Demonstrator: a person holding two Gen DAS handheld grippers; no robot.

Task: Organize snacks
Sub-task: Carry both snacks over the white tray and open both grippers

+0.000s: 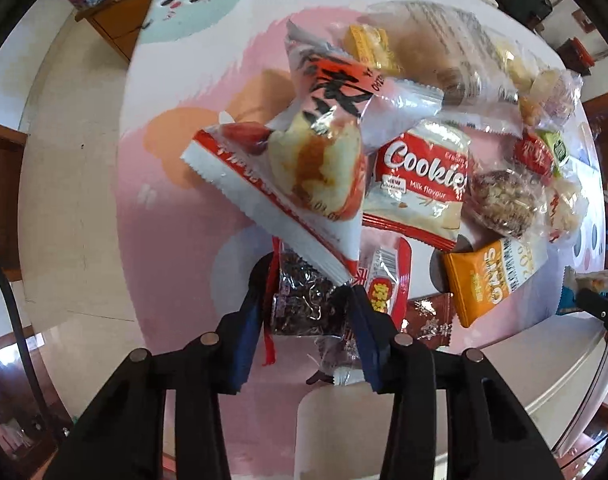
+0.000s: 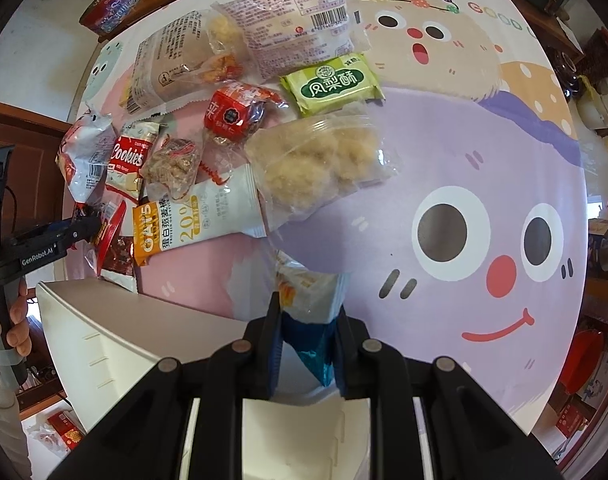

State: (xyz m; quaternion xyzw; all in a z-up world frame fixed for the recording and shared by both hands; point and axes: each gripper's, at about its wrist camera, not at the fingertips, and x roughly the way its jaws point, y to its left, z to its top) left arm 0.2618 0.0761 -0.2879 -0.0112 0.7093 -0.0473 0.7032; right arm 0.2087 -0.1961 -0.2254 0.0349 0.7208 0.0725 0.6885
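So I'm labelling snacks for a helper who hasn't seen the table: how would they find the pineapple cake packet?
Start at the cartoon tablecloth and find the snack pile on its pink part. At the pile's right edge, just above the clear bag of pale crumbly balls, lies a small flat square packet. It is the only lime-green one, with a dark green label.

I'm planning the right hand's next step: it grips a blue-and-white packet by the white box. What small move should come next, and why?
Probably shift the right gripper a little further over the white box, then open it. It is shut on the blue-and-white packet, which seems to hang at the box's rim, partly over the tablecloth, so a release now might miss.
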